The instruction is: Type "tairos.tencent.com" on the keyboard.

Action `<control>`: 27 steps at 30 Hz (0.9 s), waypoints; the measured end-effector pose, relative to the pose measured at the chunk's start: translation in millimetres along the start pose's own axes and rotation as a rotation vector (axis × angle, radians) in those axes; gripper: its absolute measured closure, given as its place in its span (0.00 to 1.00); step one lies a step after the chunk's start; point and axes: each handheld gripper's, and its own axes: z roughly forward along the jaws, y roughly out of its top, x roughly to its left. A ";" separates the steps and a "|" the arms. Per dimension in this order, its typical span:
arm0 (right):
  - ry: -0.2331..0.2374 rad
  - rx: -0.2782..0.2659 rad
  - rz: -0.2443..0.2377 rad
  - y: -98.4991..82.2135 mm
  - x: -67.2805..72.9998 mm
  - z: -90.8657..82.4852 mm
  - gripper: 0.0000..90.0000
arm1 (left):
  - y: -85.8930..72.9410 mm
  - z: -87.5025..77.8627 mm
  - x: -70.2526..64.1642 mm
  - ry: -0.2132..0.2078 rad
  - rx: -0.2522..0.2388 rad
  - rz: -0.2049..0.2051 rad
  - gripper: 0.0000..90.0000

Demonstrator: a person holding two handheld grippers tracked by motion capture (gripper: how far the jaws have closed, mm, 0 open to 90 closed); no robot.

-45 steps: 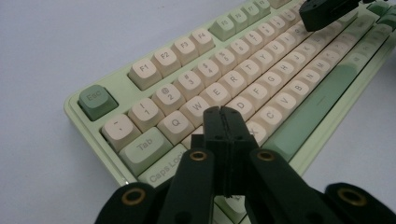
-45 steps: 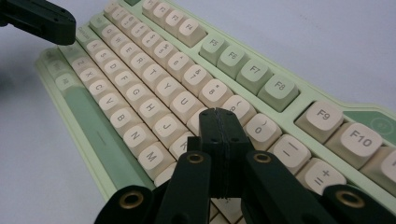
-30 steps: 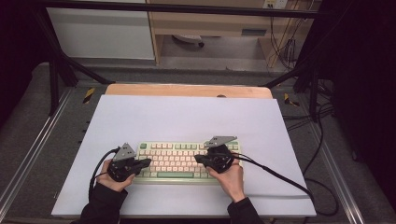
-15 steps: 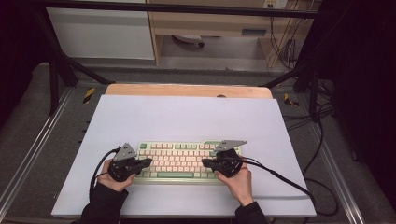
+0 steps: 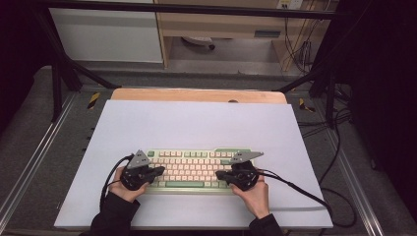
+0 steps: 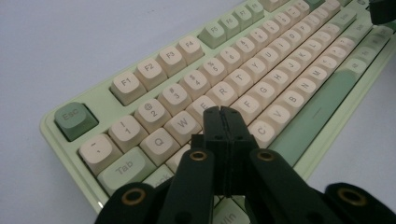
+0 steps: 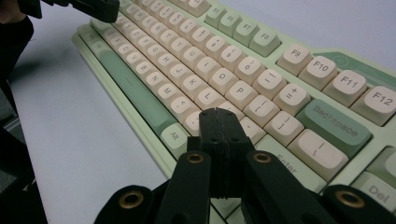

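Two grippers sit over one mechanical keyboard [image 5: 194, 169], a pale green case with cream keycaps and green accent keys, lying in the lower middle of the high view on a light lavender table mat [image 5: 196, 123]. The left gripper [image 5: 160, 170] is at the keyboard's left end, lower left of centre in that view, held in the person's left hand [image 5: 127, 189]; its jaws are pressed together with nothing between them, and in the left gripper view the tips [image 6: 222, 112] hang over the letter rows near the E and D keys; whether they touch a key I cannot tell. The right gripper [image 5: 220, 174] is at the keyboard's right end, held in the right hand [image 5: 253, 194]; its jaws are likewise closed and empty, and in the right gripper view the tips [image 7: 218, 113] sit low in the frame over the keys left of Enter, with the Backspace key [image 7: 334, 125] at the right of the frame; a black cable [image 5: 300, 189] trails from it toward the lower right across the mat.
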 end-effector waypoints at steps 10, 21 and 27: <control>0.006 0.000 -0.001 -1.5 1.1 2.0 1.00 | -1.3 9.2 0.9 0.006 0.016 0.004 1.00; 0.007 -0.001 -0.001 -1.6 1.2 2.0 1.00 | -2.0 9.9 1.6 0.004 0.012 0.005 1.00; 0.005 -0.002 -0.002 -1.6 1.1 2.2 1.00 | -3.2 11.5 1.3 0.006 0.019 0.010 1.00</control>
